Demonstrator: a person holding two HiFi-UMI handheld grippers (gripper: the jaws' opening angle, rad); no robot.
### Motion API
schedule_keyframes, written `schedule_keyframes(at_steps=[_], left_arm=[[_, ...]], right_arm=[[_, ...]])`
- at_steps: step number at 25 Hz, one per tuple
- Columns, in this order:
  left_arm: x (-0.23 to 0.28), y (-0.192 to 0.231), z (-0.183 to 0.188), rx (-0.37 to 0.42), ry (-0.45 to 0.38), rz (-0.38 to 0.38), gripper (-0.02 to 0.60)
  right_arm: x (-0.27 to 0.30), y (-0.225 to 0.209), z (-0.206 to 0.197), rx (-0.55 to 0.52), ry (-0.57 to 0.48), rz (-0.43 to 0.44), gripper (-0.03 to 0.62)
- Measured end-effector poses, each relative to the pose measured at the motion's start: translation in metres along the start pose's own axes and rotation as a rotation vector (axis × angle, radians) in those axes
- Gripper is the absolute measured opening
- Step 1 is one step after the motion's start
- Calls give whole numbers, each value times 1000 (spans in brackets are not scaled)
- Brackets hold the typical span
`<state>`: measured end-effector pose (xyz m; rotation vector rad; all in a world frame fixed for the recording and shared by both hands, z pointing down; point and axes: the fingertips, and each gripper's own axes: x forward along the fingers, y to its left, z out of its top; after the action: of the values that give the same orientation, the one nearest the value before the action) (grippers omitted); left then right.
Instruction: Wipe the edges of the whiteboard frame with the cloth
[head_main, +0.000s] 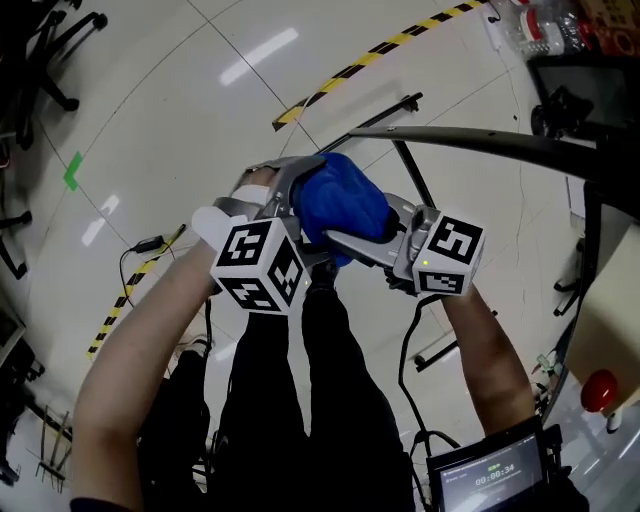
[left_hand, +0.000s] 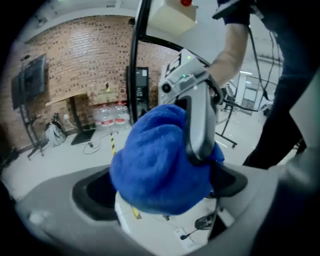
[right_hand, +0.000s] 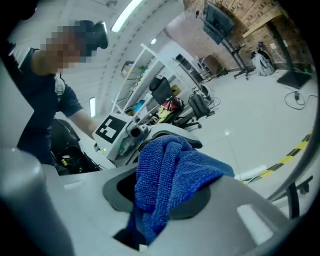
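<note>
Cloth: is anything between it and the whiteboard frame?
Nothing visible. The cloth, pinched in the right gripper, sits short of the dark frame bar; only floor and the stand's legs below show between.

- In the head view the bunched blue terry cloth covers the tips of both grippers, so where their jaws end cannot be seen there.
- In the left gripper view the cloth hides the inner face of one black pad of the left gripper.
- In the right gripper view the cloth's lower end sinks out of sight in the dark gap of the right gripper, and its folds hide most of the left gripper behind.
- The long dark curved bar runs off the right edge.
- The clear plastic bottles are cut by the top edge, their labels too small to read.
- The small dark screen is cut by the bottom edge.
</note>
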<state>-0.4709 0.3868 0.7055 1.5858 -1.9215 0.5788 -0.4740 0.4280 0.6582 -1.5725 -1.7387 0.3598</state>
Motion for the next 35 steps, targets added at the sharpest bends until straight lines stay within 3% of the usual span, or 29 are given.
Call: schedule_keyframes(at_steps=[2,4,9,11,15,17,19,25,27,30,35], left_arm=[[4,-9,13,85,3,-10,551],[6,-2,18,144,8,66,409],[8,23,0,179,48,188,221],[5,45,-22,69,115,243,206],[5,97,-72,-290,255,360,206],[21,114,-72,-358,254,364,207],[47,125,-63,-363,242,350,210],[128,144,-58,-300,318,299,213],[145,151,-56,-184,364,284,213],[167,152,-49,58,423,247,216],[193,147,-27,181,367,191,216]], right_arm=[[5,12,1,-17,20,37,121],[6,13,4,-7,2,27,108],[-11,6,19,88,-132,-35,292],[-24,-8,25,107,-201,-143,305],[-52,-29,10,149,-254,-341,294],[-59,-27,-3,156,-230,-376,261],[-64,-23,-13,163,-205,-402,237],[-69,-8,-21,185,-206,-461,187],[-65,-1,-21,176,-198,-458,178],[-62,4,-30,179,-177,-450,170],[-61,6,-52,205,-146,-442,164]])
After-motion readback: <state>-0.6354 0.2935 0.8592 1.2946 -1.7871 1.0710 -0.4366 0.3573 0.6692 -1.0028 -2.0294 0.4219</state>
